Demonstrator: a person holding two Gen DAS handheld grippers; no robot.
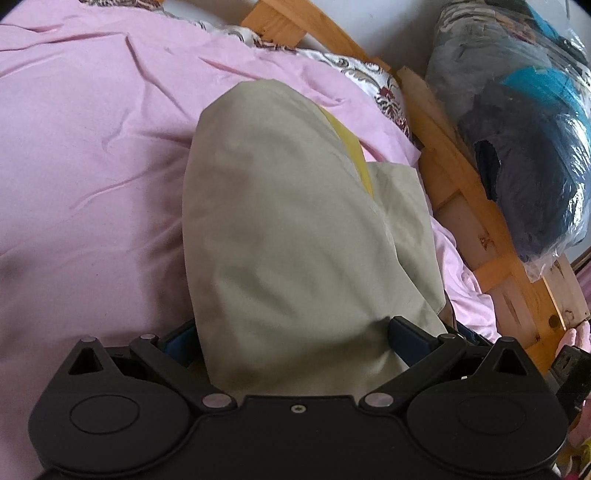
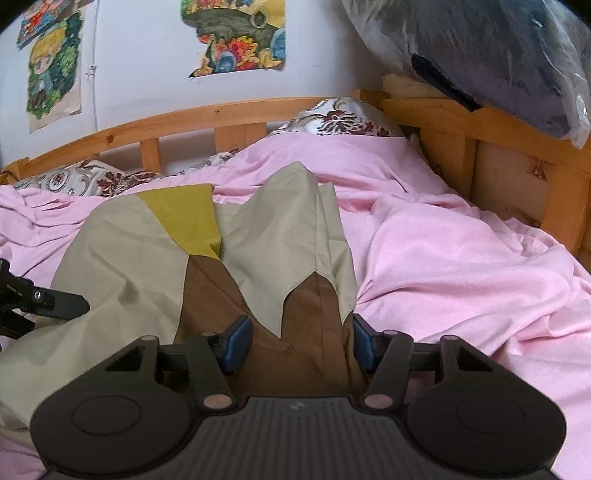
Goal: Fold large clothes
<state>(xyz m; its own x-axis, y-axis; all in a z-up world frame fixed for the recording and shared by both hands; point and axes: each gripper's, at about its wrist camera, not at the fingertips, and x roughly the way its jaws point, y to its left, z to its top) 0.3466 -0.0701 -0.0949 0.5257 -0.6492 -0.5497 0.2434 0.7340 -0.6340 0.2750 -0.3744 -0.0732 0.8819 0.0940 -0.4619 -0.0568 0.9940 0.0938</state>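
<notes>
A large garment in beige, brown and mustard-yellow panels lies on the pink bedsheet. In the left wrist view its beige cloth drapes over my left gripper, whose blue-padded jaws stand wide with the fabric bunched between them. In the right wrist view my right gripper also stands wide, with the brown panel lying between its fingers. The left gripper's black body shows at the left edge of the right wrist view.
A wooden bed frame runs along the back and right side. A floral pillow lies at the head. A plastic bag of dark clothes rests on the frame's rail. Posters hang on the wall.
</notes>
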